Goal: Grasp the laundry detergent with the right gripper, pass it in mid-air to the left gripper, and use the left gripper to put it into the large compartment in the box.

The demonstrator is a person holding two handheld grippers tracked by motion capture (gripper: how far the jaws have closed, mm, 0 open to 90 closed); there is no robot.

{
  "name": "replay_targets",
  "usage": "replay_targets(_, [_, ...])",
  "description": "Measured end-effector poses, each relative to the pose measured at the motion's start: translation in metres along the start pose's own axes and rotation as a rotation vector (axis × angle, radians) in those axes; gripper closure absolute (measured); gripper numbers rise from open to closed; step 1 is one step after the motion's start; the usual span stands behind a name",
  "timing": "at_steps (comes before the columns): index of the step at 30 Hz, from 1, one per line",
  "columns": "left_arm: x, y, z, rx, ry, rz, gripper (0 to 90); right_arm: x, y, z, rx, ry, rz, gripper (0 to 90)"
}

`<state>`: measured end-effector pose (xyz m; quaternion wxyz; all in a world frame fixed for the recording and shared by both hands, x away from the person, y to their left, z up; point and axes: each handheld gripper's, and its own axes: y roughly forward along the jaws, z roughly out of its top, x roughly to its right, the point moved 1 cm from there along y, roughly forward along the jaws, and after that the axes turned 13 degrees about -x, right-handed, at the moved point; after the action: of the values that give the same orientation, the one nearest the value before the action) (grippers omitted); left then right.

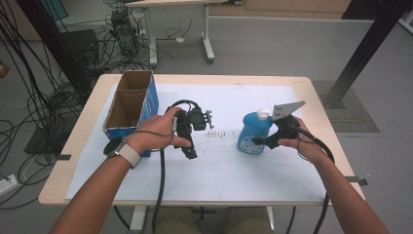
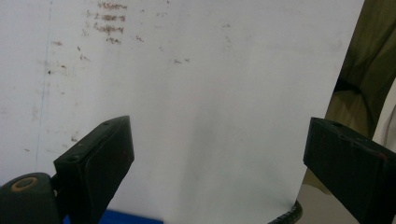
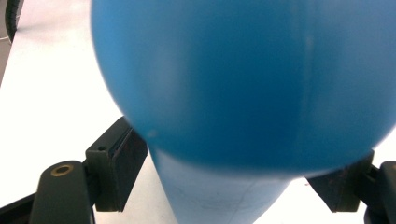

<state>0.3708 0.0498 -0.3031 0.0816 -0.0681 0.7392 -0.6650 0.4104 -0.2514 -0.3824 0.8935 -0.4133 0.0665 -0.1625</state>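
R claw (image 1: 259, 142): mine, in my R hand (image 1: 304, 141), at the blue bottle. Jaws one each side of the bottle's body; in the right gripper view the L pad looks to be touching the blue wall, R pad is tucked under the bulge, so can't tell if it presses. Grip vs. loose straddle: can't tell.
Blue bottle (image 1: 253, 131): stands upright w/ white cap (image 1: 263, 113) on top, directly betw. my R jaws, its rounded body bulging over them close to the R claw's camera. Label faces me.
Grey plate (image 1: 287, 109): three-cornered, on top of R claw, just beside the cap.
L claw (image 1: 191, 153): in my L hand (image 1: 158, 131), well apart from the bottle, to its L. Jaws stand wide apart, nothing betw. them, just white sheet under the gap.
L pads (image 2: 100, 163): black, flat, bare.
White sheet (image 1: 214, 165): covers the table (image 1: 73, 141) under both claws; faint brownish marks (image 1: 214, 133) betw. L claw and bottle, and ahead of L jaws in the left gripper view.
Cardboard box (image 1: 130, 105): blue outside, open top, two compartments, just behind my L hand, far side from the R claw.
Watch (image 1: 117, 146): on L wrist, pale strap.
Cables (image 1: 160, 185): black, one trailing from each claw back toward me.
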Motion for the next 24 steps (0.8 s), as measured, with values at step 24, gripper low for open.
replay_targets(24, [-0.0001, 0.0003, 0.0010, 0.001, -0.001, -0.001, 8.9, -0.0019, 0.0054, -0.0021, 0.029, 0.005, 0.007, 24.2])
